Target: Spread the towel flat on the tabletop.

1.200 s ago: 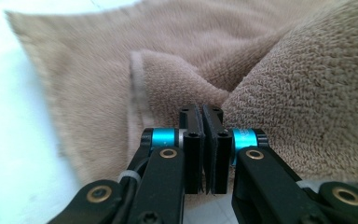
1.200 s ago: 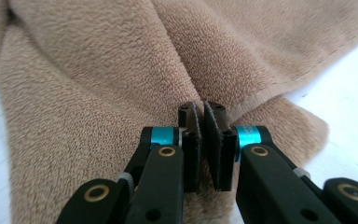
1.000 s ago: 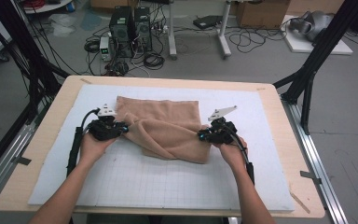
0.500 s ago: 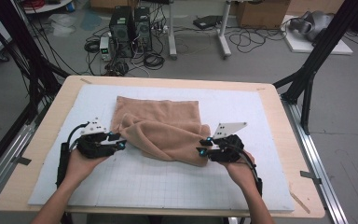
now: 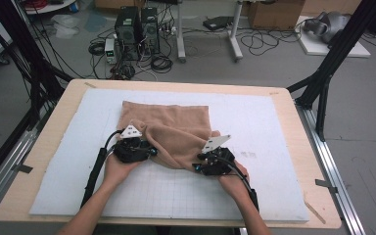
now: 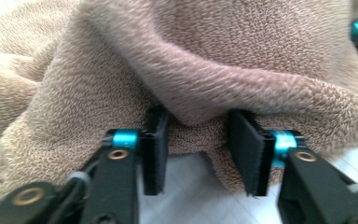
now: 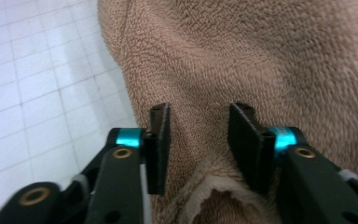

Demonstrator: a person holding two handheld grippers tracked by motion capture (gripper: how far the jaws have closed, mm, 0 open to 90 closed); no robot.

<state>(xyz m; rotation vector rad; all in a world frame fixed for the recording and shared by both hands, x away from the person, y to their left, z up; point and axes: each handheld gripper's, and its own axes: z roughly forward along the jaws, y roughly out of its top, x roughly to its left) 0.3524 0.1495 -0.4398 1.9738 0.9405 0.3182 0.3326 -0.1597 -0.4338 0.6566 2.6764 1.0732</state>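
Left gripper view: towel [image 6: 223, 60] fold between parted tongs [image 6: 198, 147]

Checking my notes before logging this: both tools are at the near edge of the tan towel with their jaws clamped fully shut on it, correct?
Not quite. Both tools, left tool and right tool, are at the near edge of the tan towel, but their jaws stand open with fabric between them, not clamped shut. The left and right gripper views show the gaps.
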